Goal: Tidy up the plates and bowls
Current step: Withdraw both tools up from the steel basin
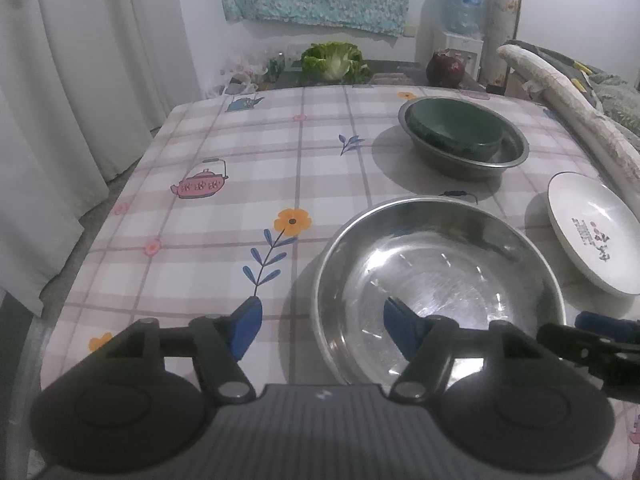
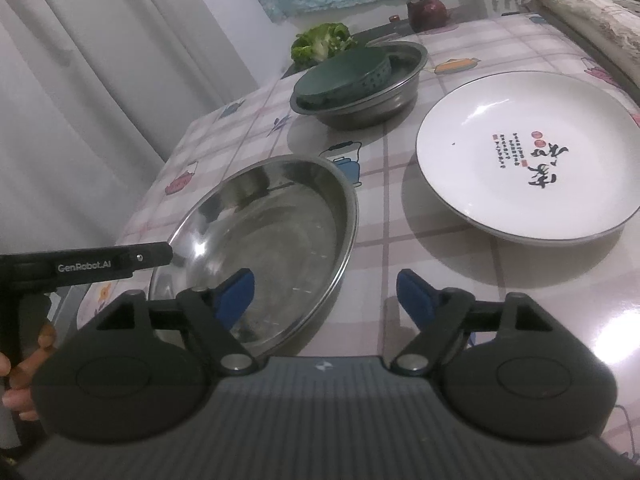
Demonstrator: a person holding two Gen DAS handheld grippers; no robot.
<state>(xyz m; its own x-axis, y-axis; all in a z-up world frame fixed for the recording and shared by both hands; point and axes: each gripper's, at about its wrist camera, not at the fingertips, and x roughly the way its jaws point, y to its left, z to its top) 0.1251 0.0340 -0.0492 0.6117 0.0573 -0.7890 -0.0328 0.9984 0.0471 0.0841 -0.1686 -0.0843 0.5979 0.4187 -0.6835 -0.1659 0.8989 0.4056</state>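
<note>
A large empty steel bowl (image 1: 436, 280) (image 2: 264, 240) sits near the table's front edge. My left gripper (image 1: 322, 326) is open, with its jaws straddling the bowl's left rim. My right gripper (image 2: 326, 296) is open, with its jaws straddling the bowl's right rim. A white plate with red and black writing (image 1: 596, 236) (image 2: 532, 156) rests to the right of the bowl. Farther back, a dark green bowl (image 1: 454, 126) (image 2: 340, 76) sits tilted inside a second steel bowl (image 1: 508, 158) (image 2: 384, 108).
The table has a checked cloth (image 1: 240, 200) (image 2: 500, 292) with teapot and flower prints. White curtains (image 1: 60, 80) hang on the left. A lettuce (image 1: 334, 60) and a dark red pot (image 1: 444, 68) stand beyond the far edge. Bedding (image 1: 580, 100) lies along the right side.
</note>
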